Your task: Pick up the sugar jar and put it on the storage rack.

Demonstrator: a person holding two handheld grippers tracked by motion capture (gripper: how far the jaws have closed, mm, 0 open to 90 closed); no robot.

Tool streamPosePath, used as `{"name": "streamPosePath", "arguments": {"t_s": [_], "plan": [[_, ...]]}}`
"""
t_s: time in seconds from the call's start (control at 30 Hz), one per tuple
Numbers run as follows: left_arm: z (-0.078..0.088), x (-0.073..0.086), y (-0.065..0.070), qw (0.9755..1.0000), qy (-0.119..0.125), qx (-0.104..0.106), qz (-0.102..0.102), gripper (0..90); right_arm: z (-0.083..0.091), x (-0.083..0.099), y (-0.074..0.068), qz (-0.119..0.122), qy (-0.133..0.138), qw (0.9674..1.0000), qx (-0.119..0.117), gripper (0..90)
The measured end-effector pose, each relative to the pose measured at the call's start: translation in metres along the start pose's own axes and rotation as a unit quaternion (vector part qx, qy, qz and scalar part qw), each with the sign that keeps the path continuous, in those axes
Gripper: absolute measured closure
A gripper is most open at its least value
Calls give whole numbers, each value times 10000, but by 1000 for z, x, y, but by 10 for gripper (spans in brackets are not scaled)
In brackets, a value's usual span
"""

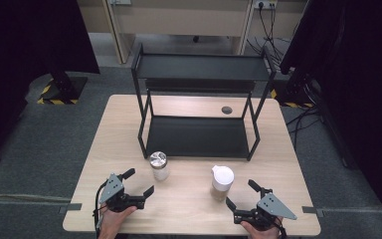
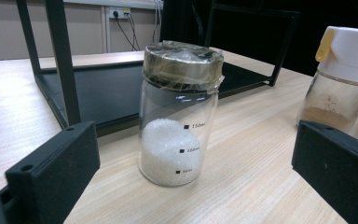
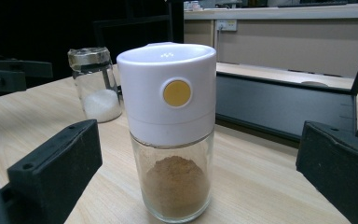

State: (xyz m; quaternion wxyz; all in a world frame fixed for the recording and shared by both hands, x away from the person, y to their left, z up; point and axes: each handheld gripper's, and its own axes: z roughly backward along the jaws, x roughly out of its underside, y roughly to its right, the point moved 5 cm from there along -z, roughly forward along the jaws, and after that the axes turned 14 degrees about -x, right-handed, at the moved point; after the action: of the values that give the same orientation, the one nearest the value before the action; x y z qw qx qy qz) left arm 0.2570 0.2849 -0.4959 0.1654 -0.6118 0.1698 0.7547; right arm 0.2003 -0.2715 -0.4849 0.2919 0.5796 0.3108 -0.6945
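A glass jar [image 1: 158,166] with a metal lid holds white granules and stands on the table in front of the black shelf. My left gripper [image 1: 139,182] sits just short of it, open, and in the left gripper view the jar [image 2: 179,116] stands ahead between the wide jaws, untouched. A shaker [image 1: 222,182] with a white cap and brown powder stands to the right. My right gripper [image 1: 242,194] is open close beside it, and in the right gripper view the shaker [image 3: 172,135] stands between the jaws with gaps on both sides.
A black two-tier metal shelf [image 1: 199,134] stands at the back of the wooden table [image 1: 189,209], its lower tray bare. A small dark round cap [image 1: 226,110] is set in the tabletop behind it. Both hands rest at the front edge.
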Motion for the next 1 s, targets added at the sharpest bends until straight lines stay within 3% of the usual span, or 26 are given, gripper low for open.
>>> {"name": "streamPosePath", "arguments": {"t_s": [1.0], "plan": [[0, 2, 0, 10000, -23, -63, 41, 4, -1, 2, 0, -26, 46, 10000, -59, 3]]}}
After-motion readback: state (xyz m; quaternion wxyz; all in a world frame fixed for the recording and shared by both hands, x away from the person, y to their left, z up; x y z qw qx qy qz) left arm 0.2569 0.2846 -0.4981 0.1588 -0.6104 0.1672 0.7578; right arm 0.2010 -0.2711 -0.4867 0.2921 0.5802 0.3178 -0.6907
